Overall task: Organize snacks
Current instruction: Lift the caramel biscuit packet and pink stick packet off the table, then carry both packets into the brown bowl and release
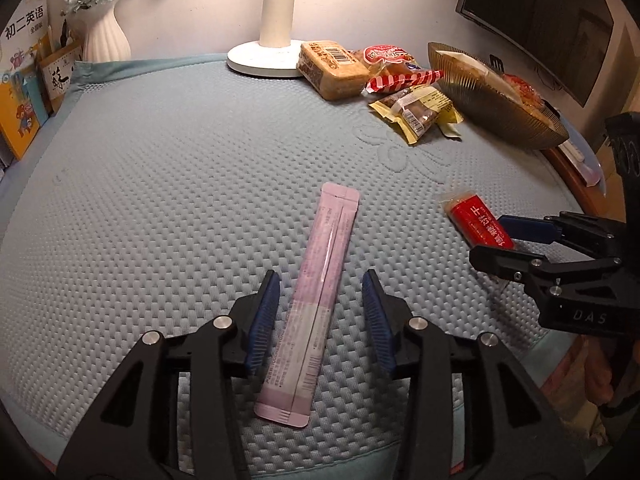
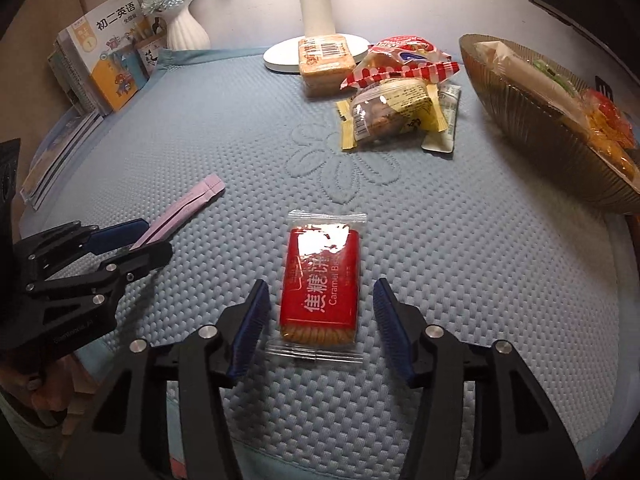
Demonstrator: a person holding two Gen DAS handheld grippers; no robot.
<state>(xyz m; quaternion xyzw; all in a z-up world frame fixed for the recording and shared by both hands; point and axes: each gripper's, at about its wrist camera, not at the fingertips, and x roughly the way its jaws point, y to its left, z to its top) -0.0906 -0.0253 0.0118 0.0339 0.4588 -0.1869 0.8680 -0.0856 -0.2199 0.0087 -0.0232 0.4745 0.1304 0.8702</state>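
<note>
Left gripper: my jaws are spread apart, one on each side of the pink stick sachet, low centre of the left wrist view. No contact that I can see.
Pink stick sachet: flat on the blue quilted mat, long axis running away from me, seam side up. In the right wrist view it shows at mid left, partly behind the left gripper.
Right gripper: jaws wide apart, flanking the caramel biscuit pack, lower centre of the right wrist view. Gap visible on both sides.
Caramel biscuit pack: red label, clear wrapper, flat on the mat, biscuit edges showing at its near end.
Snack pile: top centre, several packets touching or overlapping: a barcoded biscuit block, a red-and-white wrapper, a yellow-edged clear packet.
Ribbed bowl: upper right, just beside the pile, with some packets already in it.
Lamp base: white, top centre, biscuit block against it.
Upper left: white vase with flowers, schoolbooks leaning beside it.
Monitor: dark, upper right of the left wrist view.
</note>
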